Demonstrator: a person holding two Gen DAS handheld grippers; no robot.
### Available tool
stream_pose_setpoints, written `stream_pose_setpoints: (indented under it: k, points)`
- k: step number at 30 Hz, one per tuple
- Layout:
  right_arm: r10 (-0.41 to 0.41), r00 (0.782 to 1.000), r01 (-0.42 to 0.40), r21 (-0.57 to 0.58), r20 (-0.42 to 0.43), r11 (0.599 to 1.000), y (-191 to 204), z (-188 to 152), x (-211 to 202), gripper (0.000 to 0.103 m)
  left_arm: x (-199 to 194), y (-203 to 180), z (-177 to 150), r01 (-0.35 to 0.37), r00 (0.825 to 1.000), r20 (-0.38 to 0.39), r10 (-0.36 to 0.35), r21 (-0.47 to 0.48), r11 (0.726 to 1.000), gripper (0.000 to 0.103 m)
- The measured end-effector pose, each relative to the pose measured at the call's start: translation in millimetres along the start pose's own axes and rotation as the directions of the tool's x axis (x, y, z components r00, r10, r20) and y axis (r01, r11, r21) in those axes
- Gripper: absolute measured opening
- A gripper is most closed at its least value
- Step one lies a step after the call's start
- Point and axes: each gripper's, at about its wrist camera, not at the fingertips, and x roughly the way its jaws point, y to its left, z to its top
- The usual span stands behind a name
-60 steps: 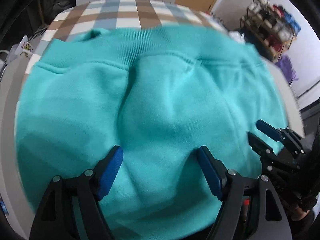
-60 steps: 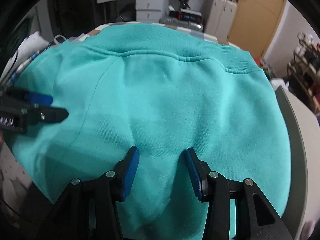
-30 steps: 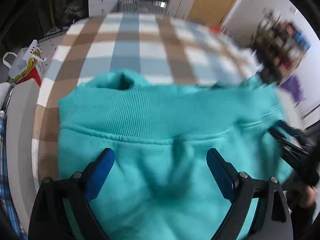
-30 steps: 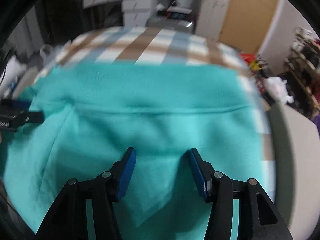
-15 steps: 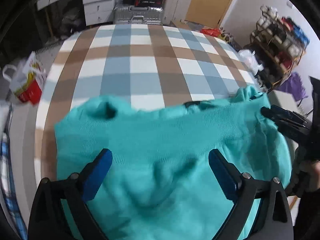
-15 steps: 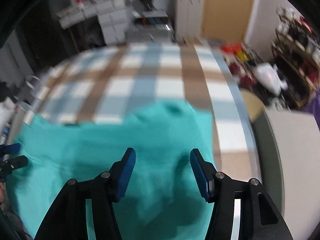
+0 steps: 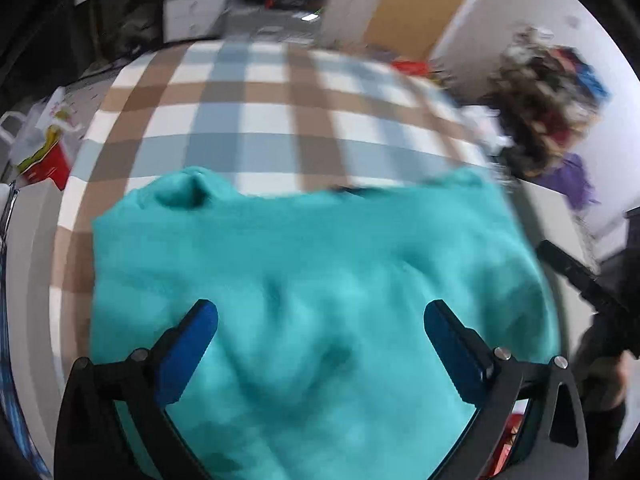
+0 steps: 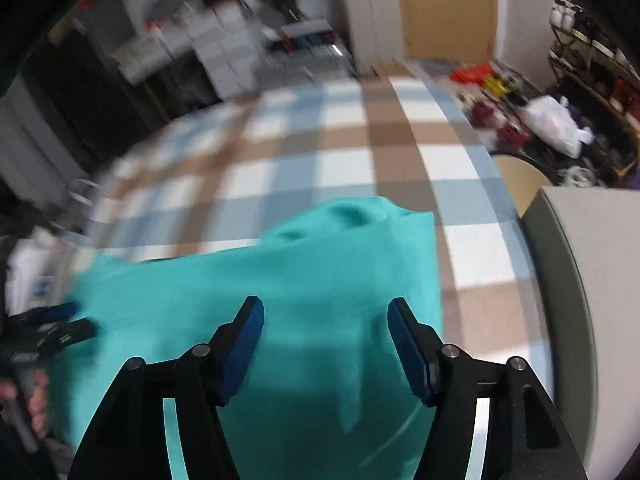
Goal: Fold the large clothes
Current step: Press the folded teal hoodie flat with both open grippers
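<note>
A teal sweatshirt [image 7: 312, 280] lies folded in a thick bundle on the near part of a checked tablecloth [image 7: 256, 120]. My left gripper [image 7: 320, 320] is open and empty above the bundle. My right gripper [image 8: 324, 316] is open and empty above the same sweatshirt [image 8: 280, 280], near its right edge. The right gripper also shows at the right edge of the left wrist view [image 7: 576, 276]. The left gripper shows at the left edge of the right wrist view [image 8: 60, 324]. Both views are blurred.
The checked cloth [image 8: 360, 148] covers the table beyond the sweatshirt. A grey block [image 8: 592, 264] stands at the table's right. A red and white bag [image 7: 44, 148] sits off the left edge. Drawers, cabinets and cluttered shelves [image 7: 552, 80] ring the room.
Both grippers have pulled back and risen from the sweatshirt, so more tablecloth shows. The left jaws have opened wider. The sweatshirt now lies as a smaller bundle.
</note>
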Motion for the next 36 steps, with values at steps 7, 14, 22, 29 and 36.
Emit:
stream_pose_setpoints:
  k: [7, 14, 22, 29, 36]
  points:
    - [0.108, 0.993, -0.109, 0.014, 0.056, 0.994, 16, -98, -71, 0.079, 17, -44, -79, -0.055, 0.996, -0.064, 0.069, 0.188, 0.981, 0.101]
    - [-0.042, 0.995, 0.03, -0.132, -0.092, 0.991, 28, -143, -16, 0.08, 31, -31, -80, -0.069, 0.994, -0.078, 0.08, 0.137, 0.988, 0.102]
    - [0.066, 0.998, -0.067, 0.029, 0.009, 0.997, -5, -144, -38, 0.083, 47, -54, -85, -0.132, 0.988, -0.045, 0.148, 0.248, 0.96, 0.102]
    - [0.068, 0.998, -0.069, -0.076, -0.017, 0.995, 3, -138, -4, 0.1, 59, -45, -79, -0.119, 0.99, -0.047, 0.133, 0.226, 0.967, 0.102]
    - [0.125, 0.992, -0.125, -0.006, 0.021, 0.992, -11, -124, 2, 0.101, 64, -49, -67, -0.097, 0.989, -0.084, 0.121, 0.243, 0.965, 0.102]
